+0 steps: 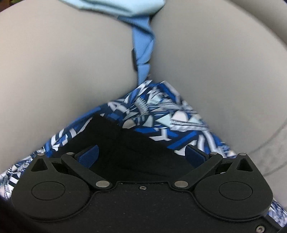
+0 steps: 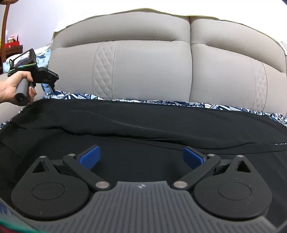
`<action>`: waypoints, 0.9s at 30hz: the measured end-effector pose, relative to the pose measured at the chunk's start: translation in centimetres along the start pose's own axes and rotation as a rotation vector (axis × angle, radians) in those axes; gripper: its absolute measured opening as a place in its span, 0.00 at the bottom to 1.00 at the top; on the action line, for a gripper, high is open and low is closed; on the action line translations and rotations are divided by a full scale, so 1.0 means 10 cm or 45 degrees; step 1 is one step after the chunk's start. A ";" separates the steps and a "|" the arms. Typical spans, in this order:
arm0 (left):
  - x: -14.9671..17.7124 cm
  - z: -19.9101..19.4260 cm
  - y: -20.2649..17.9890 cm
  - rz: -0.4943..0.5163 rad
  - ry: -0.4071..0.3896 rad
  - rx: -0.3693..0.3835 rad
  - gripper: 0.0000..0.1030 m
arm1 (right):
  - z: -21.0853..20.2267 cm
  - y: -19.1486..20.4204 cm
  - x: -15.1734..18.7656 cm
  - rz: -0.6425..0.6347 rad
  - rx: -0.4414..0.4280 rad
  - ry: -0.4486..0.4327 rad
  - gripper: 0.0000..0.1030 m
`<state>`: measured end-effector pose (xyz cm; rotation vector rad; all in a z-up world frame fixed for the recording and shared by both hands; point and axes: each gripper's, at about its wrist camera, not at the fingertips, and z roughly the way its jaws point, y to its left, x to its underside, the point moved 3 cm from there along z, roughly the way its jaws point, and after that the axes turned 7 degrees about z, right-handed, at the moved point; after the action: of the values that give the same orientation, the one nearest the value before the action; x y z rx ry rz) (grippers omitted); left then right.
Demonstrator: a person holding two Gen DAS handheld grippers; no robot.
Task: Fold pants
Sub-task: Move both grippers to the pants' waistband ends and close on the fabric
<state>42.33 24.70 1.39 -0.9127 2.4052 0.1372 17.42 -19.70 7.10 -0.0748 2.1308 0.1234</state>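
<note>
Black pants [image 2: 143, 118] lie flat across a blue-and-white patterned cloth [image 2: 86, 97] on the grey sofa seat. In the left wrist view a corner of the black pants [image 1: 125, 147] lies on the patterned cloth [image 1: 161, 111]. My left gripper [image 1: 142, 154] is open, its blue pads wide apart just above the pants' corner. It also shows in the right wrist view [image 2: 52, 87], held by a hand at the pants' far left end. My right gripper [image 2: 141, 156] is open and empty, low over the pants' near edge.
The sofa backrest [image 2: 143, 68] rises behind the pants. A light blue garment [image 1: 143, 48] is tucked in the gap between two seat cushions [image 1: 62, 62], with pale blue fabric [image 1: 111, 7] beyond. A wooden shelf with red items [image 2: 12, 46] stands at far left.
</note>
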 end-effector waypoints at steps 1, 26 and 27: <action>0.01 0.08 -0.01 -0.010 0.012 -0.050 0.99 | 0.01 -0.01 0.01 0.003 0.000 0.005 1.00; 0.61 -1.52 0.49 0.092 -0.283 0.221 0.02 | -0.18 0.36 0.10 0.112 -0.193 0.099 0.92; 0.70 -1.60 0.56 0.086 -0.293 0.239 0.02 | -0.19 0.39 0.10 0.141 -0.219 0.108 0.90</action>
<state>27.05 20.44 10.51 -0.6908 2.1931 0.0385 14.92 -16.07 7.49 -0.0640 2.2053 0.3744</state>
